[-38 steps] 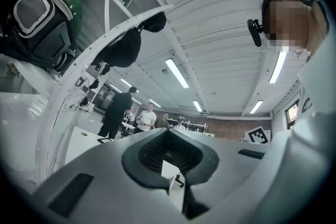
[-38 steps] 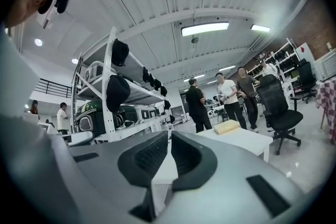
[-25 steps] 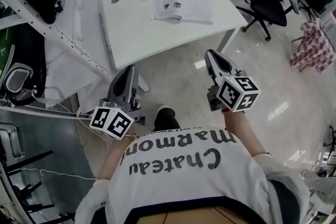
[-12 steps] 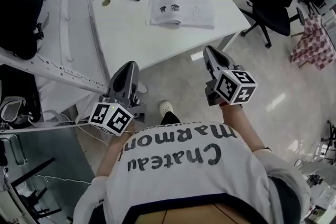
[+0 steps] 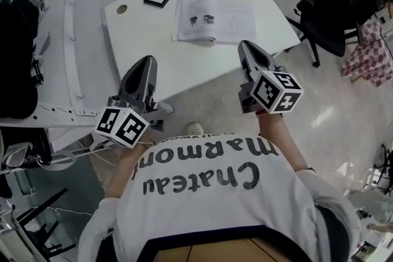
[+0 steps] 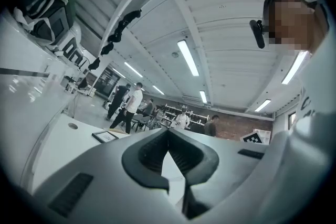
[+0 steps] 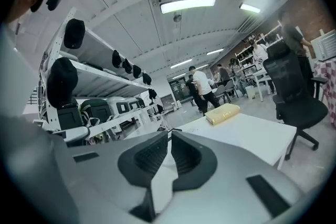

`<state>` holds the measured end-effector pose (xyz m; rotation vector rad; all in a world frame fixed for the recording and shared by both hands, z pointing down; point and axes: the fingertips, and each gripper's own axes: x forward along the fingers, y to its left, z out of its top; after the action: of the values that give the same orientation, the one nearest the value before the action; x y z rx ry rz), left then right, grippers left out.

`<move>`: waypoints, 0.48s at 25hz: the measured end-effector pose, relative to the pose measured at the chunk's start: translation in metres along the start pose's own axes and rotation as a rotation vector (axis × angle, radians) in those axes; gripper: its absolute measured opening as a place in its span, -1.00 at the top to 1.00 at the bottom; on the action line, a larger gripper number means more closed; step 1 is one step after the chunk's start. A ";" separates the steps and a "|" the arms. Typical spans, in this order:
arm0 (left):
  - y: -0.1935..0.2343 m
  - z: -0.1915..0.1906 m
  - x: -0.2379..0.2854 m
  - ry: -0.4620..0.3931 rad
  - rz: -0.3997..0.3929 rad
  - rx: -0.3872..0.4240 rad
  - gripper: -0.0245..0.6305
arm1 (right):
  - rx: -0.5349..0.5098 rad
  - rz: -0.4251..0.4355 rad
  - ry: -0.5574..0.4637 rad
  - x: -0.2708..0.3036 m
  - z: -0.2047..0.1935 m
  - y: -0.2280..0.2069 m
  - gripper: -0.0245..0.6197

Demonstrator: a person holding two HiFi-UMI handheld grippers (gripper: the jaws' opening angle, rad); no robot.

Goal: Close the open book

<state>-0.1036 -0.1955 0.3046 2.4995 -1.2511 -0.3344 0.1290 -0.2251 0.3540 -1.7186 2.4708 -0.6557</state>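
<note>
The person walked up to the table (image 5: 147, 58). It drew nearer in the head view, and the book (image 5: 215, 16) slid down from the far edge of the picture toward the middle. Both grippers came forward as well. The left gripper (image 5: 146, 61) showed further over the table's near edge. The right gripper (image 5: 245, 46), which had shown against the floor, reached that edge just short of the book. The chair (image 5: 334, 9) shifted further right.

The right claw (image 7: 169, 135), jaws together and empty, faces the white worktop (image 7: 247, 136); a yellow book (image 7: 223, 113) lies at the worktop's far end.
</note>
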 end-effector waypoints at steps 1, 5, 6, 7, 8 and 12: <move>0.004 0.002 0.006 0.003 -0.002 0.000 0.85 | 0.005 -0.003 -0.002 0.007 0.001 -0.003 0.80; 0.027 0.005 0.028 0.003 -0.002 -0.012 0.85 | 0.021 -0.014 0.003 0.036 -0.002 -0.014 0.80; 0.033 0.005 0.033 -0.001 0.004 -0.019 0.85 | 0.023 -0.016 0.007 0.042 -0.005 -0.017 0.80; 0.038 0.005 0.036 -0.005 0.011 -0.024 0.85 | 0.025 -0.016 0.012 0.048 -0.008 -0.019 0.80; 0.043 0.004 0.039 -0.009 0.018 -0.027 0.85 | 0.025 -0.015 0.021 0.052 -0.011 -0.020 0.80; 0.056 -0.004 0.043 -0.013 0.052 -0.045 0.85 | 0.016 -0.008 0.092 0.069 -0.028 -0.026 0.80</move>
<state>-0.1176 -0.2612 0.3277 2.4261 -1.2965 -0.3631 0.1181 -0.2864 0.4024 -1.7310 2.5124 -0.7708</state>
